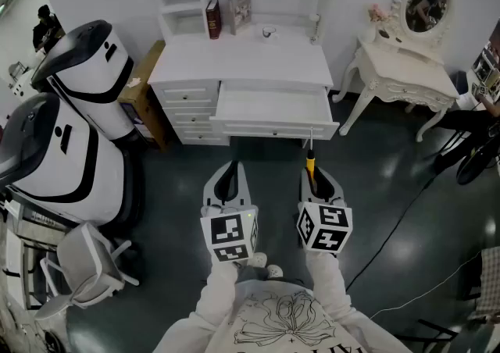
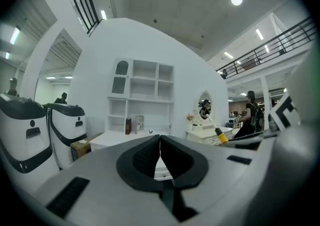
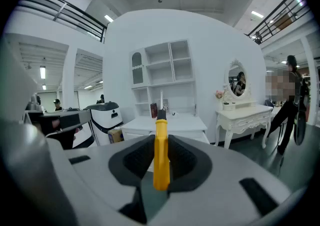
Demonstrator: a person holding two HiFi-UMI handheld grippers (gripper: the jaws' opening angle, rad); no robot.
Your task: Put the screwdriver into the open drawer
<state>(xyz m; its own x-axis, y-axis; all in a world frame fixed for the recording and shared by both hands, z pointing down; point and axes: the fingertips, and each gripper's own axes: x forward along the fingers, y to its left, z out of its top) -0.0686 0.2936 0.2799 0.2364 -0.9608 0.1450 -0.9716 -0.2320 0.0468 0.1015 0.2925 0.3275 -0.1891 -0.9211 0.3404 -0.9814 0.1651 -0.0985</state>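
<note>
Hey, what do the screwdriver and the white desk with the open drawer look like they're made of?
Screwdriver: the handle looks like smooth yellow plastic, evenly coloured with a soft sheen. Above it are a black collar and a thin, bright shaft, likely metal.
Desk: probably painted wood or board, matte white all over with moulded edges. The paint hides whatever is underneath.

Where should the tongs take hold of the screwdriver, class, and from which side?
Grip the screwdriver by its thick yellow handle, coming from the butt end, as the right tongs hold it. One pad sits on each side, and the thin metal shaft points ahead towards the open drawer. The handle is broad enough to clamp; the shaft looks too slim.
</note>
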